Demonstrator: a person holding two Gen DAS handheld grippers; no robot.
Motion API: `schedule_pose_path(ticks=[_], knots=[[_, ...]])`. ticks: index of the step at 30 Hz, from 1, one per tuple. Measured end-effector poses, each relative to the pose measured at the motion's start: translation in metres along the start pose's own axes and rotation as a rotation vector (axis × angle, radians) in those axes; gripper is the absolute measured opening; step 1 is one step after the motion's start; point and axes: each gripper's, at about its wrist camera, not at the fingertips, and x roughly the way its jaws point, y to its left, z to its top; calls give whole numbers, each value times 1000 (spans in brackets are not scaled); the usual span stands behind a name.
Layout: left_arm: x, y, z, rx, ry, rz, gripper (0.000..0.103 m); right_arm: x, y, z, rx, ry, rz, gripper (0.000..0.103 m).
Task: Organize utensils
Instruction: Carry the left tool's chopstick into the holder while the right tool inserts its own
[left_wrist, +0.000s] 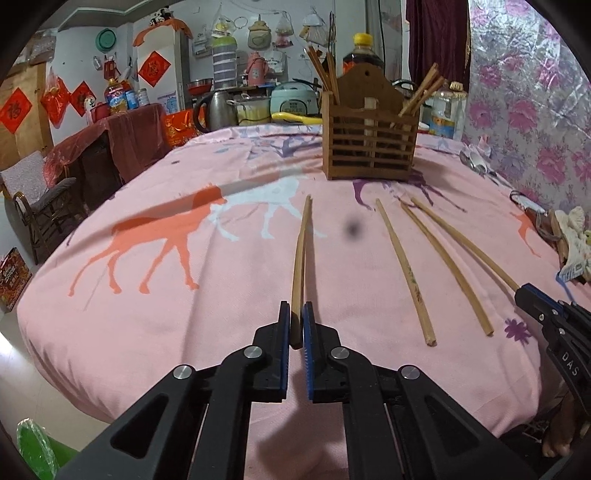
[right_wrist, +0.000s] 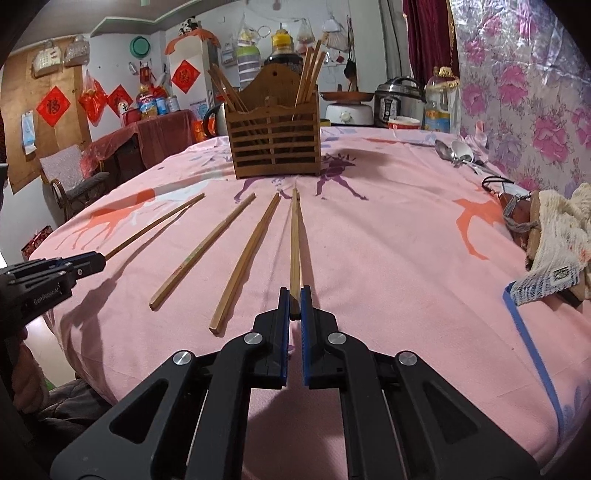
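Chopsticks already fill holder (right_wrist: 272, 142) ahead; left gripper (left_wrist: 296, 322) and right gripper (right_wrist: 294, 303) each clamp one; two chopsticks (right_wrist: 242, 260) lie between them.

Lower ends of the chopsticks (right_wrist: 312, 72) are hidden inside the slatted holder (right_wrist: 275, 140); the spoons (right_wrist: 456, 151) appear small, their handles indistinct.

A: What lies at the far right edge of the desk?
B: A cream knitted cloth (right_wrist: 561, 236); beyond it, a rice cooker (right_wrist: 400, 98) (dark lid) beside an oil bottle (right_wrist: 438, 105).
A: Leftward?
B: A steel kettle (left_wrist: 214, 110); red paper squares (left_wrist: 154, 68) on the wall.
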Motion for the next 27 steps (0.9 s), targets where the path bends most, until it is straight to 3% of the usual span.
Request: schedule_pose_path(ticks=[8,19,27], knots=[[-30,5,16,-25,-53,4,7,-26,0,12,8,-78,10,6],[-76,14,46,-59,-135,-5,6,-87,0,51,25,-251,52,6],[-90,18,83,-65,-165,-43,6,-106,4,83,-3,-315,64,6]])
